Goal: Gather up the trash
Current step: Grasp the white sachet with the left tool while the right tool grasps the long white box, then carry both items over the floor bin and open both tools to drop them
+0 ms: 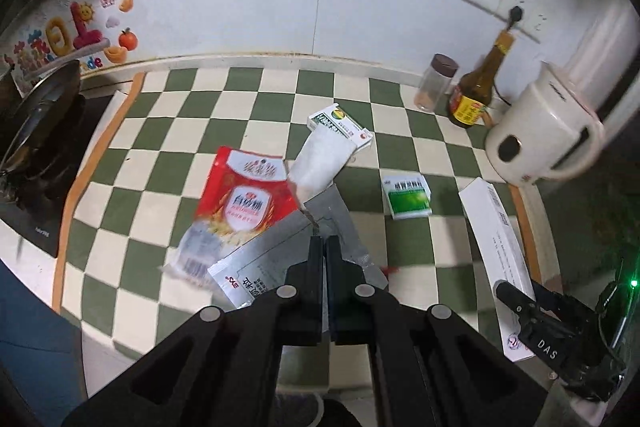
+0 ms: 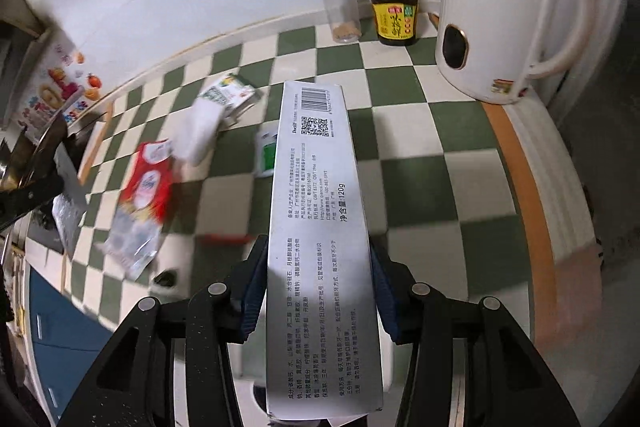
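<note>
My right gripper [image 2: 320, 259] is shut on a long white toothpaste box [image 2: 316, 211], held above the checkered mat; the box also shows in the left wrist view [image 1: 496, 247]. My left gripper [image 1: 325, 243] is shut on a silver foil wrapper [image 1: 276, 263], lifted off the mat. On the mat lie a red sugar bag [image 1: 240, 203], a white pouch [image 1: 324, 163], a green-and-white medicine box [image 1: 340, 123] and a small green packet [image 1: 406, 197].
A white electric kettle [image 1: 540, 131], a brown sauce bottle [image 1: 476, 91] and a spice jar [image 1: 436, 83] stand at the back right by the wall. A pan on a stove [image 1: 36, 131] is at the left. A small red scrap [image 2: 224, 239] lies on the mat.
</note>
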`<state>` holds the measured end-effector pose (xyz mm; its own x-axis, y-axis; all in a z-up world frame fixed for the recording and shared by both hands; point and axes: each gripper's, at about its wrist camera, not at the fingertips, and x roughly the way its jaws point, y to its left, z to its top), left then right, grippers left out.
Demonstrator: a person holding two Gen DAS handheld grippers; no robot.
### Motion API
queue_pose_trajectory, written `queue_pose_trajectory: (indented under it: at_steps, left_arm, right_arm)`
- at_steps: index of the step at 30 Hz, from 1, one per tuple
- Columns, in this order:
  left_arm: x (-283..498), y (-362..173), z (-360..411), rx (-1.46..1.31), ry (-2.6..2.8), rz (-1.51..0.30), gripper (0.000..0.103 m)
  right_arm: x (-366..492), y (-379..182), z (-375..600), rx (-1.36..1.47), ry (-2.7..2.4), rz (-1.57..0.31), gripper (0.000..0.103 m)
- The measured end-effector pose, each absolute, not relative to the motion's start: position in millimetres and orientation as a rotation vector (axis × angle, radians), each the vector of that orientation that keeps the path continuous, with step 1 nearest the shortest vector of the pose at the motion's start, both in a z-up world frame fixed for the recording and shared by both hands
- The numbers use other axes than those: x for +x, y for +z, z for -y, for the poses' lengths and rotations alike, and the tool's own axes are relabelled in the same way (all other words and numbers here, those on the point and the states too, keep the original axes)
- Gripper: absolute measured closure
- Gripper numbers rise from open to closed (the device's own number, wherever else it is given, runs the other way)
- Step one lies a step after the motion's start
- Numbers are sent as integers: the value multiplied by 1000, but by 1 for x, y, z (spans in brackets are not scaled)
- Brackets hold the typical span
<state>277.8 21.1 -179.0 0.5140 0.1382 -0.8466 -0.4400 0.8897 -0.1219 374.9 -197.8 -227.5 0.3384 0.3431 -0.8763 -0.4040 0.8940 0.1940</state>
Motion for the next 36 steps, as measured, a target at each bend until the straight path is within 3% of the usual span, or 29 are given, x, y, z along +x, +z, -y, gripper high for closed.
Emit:
queue_pose_trajectory:
  at_steps: [10, 17, 24, 31, 36]
  left_arm:
    - [152, -197, -15, -346, 234, -1006, 103]
    - [89, -272, -2, -378, 179, -1177, 103]
    - [47, -434, 8, -523, 171, -1430, 103]
    - [26, -650, 23, -706, 153, -1673, 103]
    - [19, -774, 36, -706, 175, -1796, 103]
  right_arm:
    - [199, -214, 204, -56, 386, -1104, 54]
    - [89, -280, 215, -17, 367, -1260, 54]
    - [8, -433, 227, -41, 393, -1520, 54]
    - [-34, -619, 230, -90, 419, -1696, 54]
    - [-44, -743, 227, -92, 407, -1818, 54]
